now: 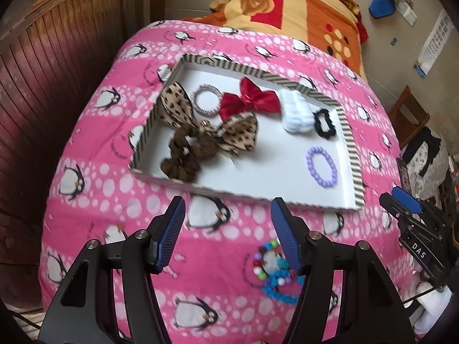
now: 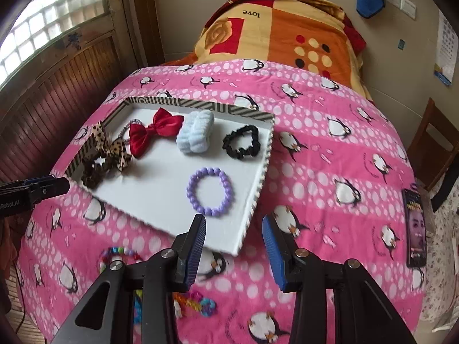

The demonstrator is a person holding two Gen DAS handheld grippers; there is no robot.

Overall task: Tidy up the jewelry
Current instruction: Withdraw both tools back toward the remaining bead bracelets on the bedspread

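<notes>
**Q:** What do my 2 tools show in this figure?

**A:** My left gripper [image 1: 228,229] hangs above the pink penguin blanket [image 1: 86,200], its blue pads spread wide with nothing between them. My right gripper [image 2: 233,246] also stands apart, less widely, and pinches nothing; it hangs over the near corner of the tray [image 2: 160,200].

**Q:** Where are the task's things?

**A:** Most lie inside the shallow white tray with the striped rim. From my right wrist view: a leopard-print bow [image 2: 114,149] at the left wall, touching a brown scrunchie [image 2: 93,175]; a red bow [image 2: 152,132] lying partly over a grey hair tie [image 2: 127,126]; a white fluffy band [image 2: 195,134] just beside the red bow; a black scrunchie [image 2: 241,140] near the right rim; and a purple beaded bracelet [image 2: 209,190] alone on bare white floor, nearer to me.

**Q:** Is anything outside the tray?

**A:** Yes. A multicoloured beaded bracelet [image 1: 272,269] lies on the blanket in front of the tray, partly hidden behind my left gripper's right finger. The right wrist view shows more coloured beads [image 2: 195,301] below my fingers, too blurred to count as 1 piece or 2.

**Q:** What surrounds the work area?

**A:** An orange patterned blanket [image 2: 287,34] lies beyond the pink one, and a phone [image 2: 414,229] rests on the right edge of the bed.
</notes>
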